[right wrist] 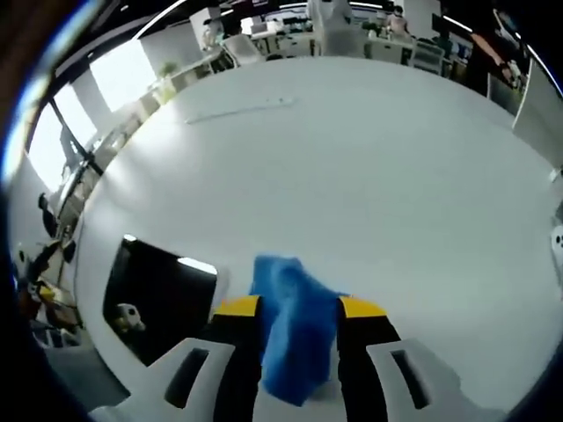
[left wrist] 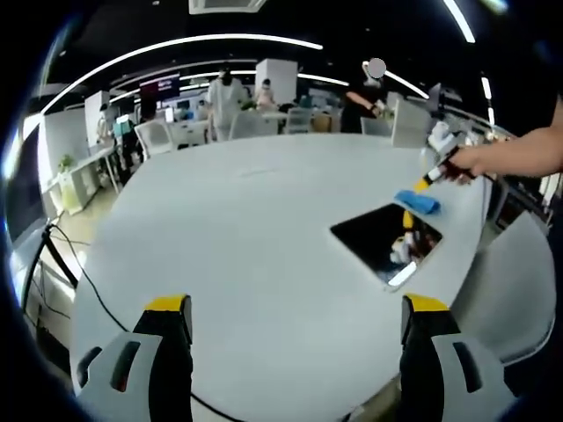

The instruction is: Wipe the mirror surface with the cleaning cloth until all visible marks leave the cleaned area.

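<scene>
Left gripper (left wrist: 295, 330) jaws apart, idle; right gripper (right wrist: 299, 309) clamped on cloth (right wrist: 295, 325)

1. An open-plan office: a large white tabletop (left wrist: 255, 237) with rounded edges fills the foreground, like a meeting table.
2. Beyond it in the left gripper view stand rows of desks (left wrist: 180, 132) with white office chairs (left wrist: 154, 134) and monitors (left wrist: 159, 87).
3. Several people (left wrist: 226, 98) stand among the workstations at the back.
4. Long curved strip lights (left wrist: 202, 44) run across a dark ceiling.
5. Bright windows (right wrist: 123, 75) line one side in the right gripper view, and a potted plant (left wrist: 66, 164) sits by a desk.
</scene>
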Demonstrator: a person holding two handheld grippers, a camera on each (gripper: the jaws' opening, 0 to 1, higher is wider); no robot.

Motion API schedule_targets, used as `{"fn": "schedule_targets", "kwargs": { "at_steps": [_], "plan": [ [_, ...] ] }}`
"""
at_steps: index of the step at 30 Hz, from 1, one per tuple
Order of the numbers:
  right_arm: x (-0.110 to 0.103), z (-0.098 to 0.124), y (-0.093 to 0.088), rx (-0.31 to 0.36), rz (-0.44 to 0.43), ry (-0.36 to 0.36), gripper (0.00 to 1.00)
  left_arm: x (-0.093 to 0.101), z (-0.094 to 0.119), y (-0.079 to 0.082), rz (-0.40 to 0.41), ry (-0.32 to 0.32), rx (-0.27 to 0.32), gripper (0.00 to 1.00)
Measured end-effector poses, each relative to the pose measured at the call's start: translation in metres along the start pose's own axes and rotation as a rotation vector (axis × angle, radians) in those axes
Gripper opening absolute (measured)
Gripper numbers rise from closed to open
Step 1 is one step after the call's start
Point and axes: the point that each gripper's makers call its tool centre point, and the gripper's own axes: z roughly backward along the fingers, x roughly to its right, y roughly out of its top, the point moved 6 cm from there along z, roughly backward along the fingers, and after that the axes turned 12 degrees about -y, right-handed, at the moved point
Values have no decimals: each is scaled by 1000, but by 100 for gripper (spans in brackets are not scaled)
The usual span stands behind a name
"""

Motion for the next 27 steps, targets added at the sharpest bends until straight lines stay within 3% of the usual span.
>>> {"fn": "schedule_targets", "kwargs": {
  "at_steps": [3,6,9,11,23,27],
  "plan": [
    [-4,-8,-9,-44,1,7,19,-4,2,1,1,4,3,99],
    [-6,-13,-11,-29,46,-17,19,-5,4,2,3,11,11,99],
    [2,-15,-11,-7,184,-120,7,-6,5,-1,9,22,12,99],
    [-5,-16,-12,-16,146,-112,6,-5,5,-3,6,26,4,99],
    [-2,-14,-12,-15,120,-113,2,2,-4,-3,0,7,5,99],
    [-1,-15,-10,-39,66,-109,2,-2,-1,-3,-13,38,8,99]
  ]
}}
